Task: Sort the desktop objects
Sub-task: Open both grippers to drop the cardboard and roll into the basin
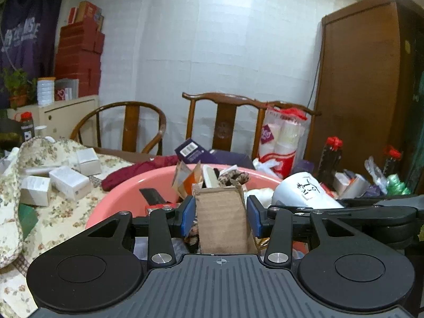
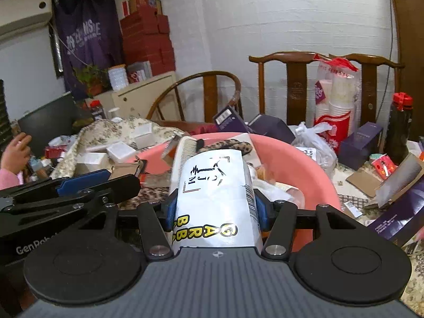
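Note:
My left gripper (image 1: 220, 213) is shut on a small brown cardboard box (image 1: 221, 222), which its blue pads hold upright over the pink basin (image 1: 124, 188). My right gripper (image 2: 216, 208) is shut on a white package (image 2: 214, 185) with black marks and yellow letters, above the same basin (image 2: 315, 167). That package (image 1: 304, 190) also shows to the right in the left wrist view. The left gripper (image 2: 79, 185) lies just left of it in the right wrist view. The basin holds a comb (image 2: 185, 145), leopard-print fabric (image 2: 228, 144) and several packets.
White boxes (image 1: 69, 182) lie on a floral cloth (image 1: 53, 212) at the left. Two wooden chairs (image 1: 225, 122) stand behind the table. Purple boxes (image 2: 360, 143), bagged paper cups (image 2: 336, 100) and red-capped dark bottles (image 2: 401, 127) crowd the right. A person's hand (image 2: 16, 151) is far left.

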A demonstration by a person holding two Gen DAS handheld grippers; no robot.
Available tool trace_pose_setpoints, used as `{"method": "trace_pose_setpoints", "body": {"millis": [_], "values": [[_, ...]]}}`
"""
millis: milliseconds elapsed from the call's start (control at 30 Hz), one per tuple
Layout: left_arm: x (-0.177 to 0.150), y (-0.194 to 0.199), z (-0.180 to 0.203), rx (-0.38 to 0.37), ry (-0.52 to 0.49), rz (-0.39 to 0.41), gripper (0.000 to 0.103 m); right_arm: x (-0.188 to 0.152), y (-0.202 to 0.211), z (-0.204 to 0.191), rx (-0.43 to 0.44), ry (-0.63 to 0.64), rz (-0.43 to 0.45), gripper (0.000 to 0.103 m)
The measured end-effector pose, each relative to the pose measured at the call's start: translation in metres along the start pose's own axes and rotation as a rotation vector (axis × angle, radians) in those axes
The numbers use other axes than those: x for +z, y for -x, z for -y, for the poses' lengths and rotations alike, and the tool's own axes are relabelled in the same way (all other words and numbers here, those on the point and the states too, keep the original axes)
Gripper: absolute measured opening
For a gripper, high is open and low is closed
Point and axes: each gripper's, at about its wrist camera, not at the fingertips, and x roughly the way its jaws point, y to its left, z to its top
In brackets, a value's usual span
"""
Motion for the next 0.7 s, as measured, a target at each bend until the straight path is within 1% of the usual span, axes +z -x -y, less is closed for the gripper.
{"method": "trace_pose_setpoints", "body": {"millis": [200,233,267,300,367,400,433,467,500,633,700], "values": [[0.004,-0.037,-0.001,-0.018,-0.012,-0.081,0.043,0.003,-0.026,0.016,-0.067,-0.019,-0.036,0.061],[0.003,-0.043,-0.003,-0.008,-0.009,-0.099,0.043,0.003,-0.030,0.017,-0.069,-0.021,-0.047,0.062],[0.001,-0.048,-0.006,0.011,-0.009,-0.116,0.039,0.003,-0.035,0.017,-0.067,-0.020,-0.064,0.062],[-0.001,-0.053,-0.008,0.023,-0.020,-0.133,0.042,0.003,-0.040,0.016,-0.070,-0.013,-0.076,0.062],[-0.007,-0.057,-0.011,0.059,-0.050,-0.144,0.037,0.002,-0.046,0.007,-0.076,0.013,-0.085,0.063],[-0.009,-0.057,-0.014,0.068,-0.053,-0.143,0.035,0.001,-0.050,0.000,-0.096,0.033,-0.087,0.063],[-0.009,-0.057,-0.019,0.066,-0.045,-0.146,0.026,0.001,-0.053,-0.006,-0.114,0.050,-0.087,0.063],[-0.007,-0.056,-0.022,0.062,-0.036,-0.151,0.023,0.002,-0.057,-0.010,-0.121,0.058,-0.089,0.063],[-0.005,-0.056,-0.026,0.056,-0.030,-0.157,0.023,0.003,-0.061,-0.014,-0.124,0.067,-0.095,0.063],[0.001,-0.064,-0.035,0.080,-0.030,-0.177,0.023,0.010,-0.077,-0.025,-0.141,0.122,-0.121,0.063],[0.006,-0.069,-0.042,0.082,-0.008,-0.189,0.026,0.014,-0.086,-0.029,-0.149,0.168,-0.140,0.064]]}}
